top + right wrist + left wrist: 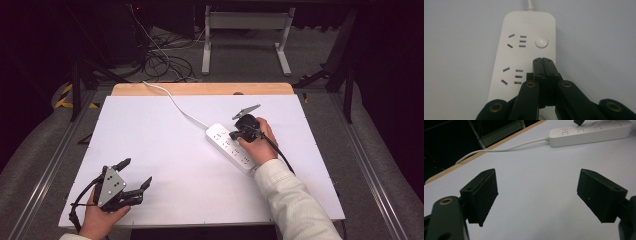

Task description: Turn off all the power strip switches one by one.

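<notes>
Down at the near left corner of the desk [165, 150] sit the left tongs [136, 175], held in the person's left hand [100, 217], and they're spread wide, jaws well apart with nothing between them. From the left gripper view you look straight between those tongs [537, 195] across bare white surface, both black jaw blocks hovering over it, gripping nothing. Grey three-cornered plate [111, 185] on top, black cable trailing off the near edge. Now over to the right side: the right hand [260, 145], coming out of a pale sleeve [295, 200], has the right tongs [235, 135] down over the white power strip [231, 146], which lies diagonally on the desk right of centre, its near end hidden under the hand. In the right gripper view those tongs [544, 61] are fully closed, the two jaws pressed flat together, tips poised over the strip [524, 50] just below its round white button [541, 42]; whether the tips actually touch the plastic, I can't tell. Two sets of sockets show to the left of the jaws. The strip's white cord [175, 102] runs away from its far end, curving toward the far edge of the desk, where a strip of bare wood [200, 89] shows. Beyond that, dark floor, tangled cables [160, 60] and a white table frame [247, 35].
</notes>
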{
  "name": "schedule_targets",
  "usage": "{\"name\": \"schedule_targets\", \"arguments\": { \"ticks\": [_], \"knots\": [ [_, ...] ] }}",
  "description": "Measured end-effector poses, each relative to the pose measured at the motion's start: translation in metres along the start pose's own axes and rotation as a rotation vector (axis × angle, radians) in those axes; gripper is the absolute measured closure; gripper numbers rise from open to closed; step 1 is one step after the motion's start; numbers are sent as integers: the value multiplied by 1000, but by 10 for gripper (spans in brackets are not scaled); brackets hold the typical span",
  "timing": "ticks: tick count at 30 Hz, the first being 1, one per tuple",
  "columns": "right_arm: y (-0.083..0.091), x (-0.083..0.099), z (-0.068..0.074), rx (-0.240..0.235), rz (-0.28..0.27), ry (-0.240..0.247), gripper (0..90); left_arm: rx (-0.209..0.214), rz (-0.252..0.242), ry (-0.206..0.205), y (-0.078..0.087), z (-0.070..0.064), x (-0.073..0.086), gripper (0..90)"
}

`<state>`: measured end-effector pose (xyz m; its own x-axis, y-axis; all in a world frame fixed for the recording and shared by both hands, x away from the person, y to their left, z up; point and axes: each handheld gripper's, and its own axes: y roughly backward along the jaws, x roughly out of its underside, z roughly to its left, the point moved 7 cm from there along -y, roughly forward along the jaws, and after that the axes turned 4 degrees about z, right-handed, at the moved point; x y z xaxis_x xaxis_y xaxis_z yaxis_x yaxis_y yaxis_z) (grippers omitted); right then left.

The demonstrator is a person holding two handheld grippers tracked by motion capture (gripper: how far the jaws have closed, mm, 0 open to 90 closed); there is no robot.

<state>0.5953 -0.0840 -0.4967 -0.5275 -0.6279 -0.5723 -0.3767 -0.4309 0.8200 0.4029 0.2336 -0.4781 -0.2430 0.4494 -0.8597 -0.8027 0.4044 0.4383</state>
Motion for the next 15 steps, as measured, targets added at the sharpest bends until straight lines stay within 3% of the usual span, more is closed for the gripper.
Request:
{"name": "schedule_targets", "arguments": {
  "ticks": [15],
  "knots": [
    [-4,1,1,4,-5,-4,900,1,1,-1,0,0,0,178]
  ]
}}
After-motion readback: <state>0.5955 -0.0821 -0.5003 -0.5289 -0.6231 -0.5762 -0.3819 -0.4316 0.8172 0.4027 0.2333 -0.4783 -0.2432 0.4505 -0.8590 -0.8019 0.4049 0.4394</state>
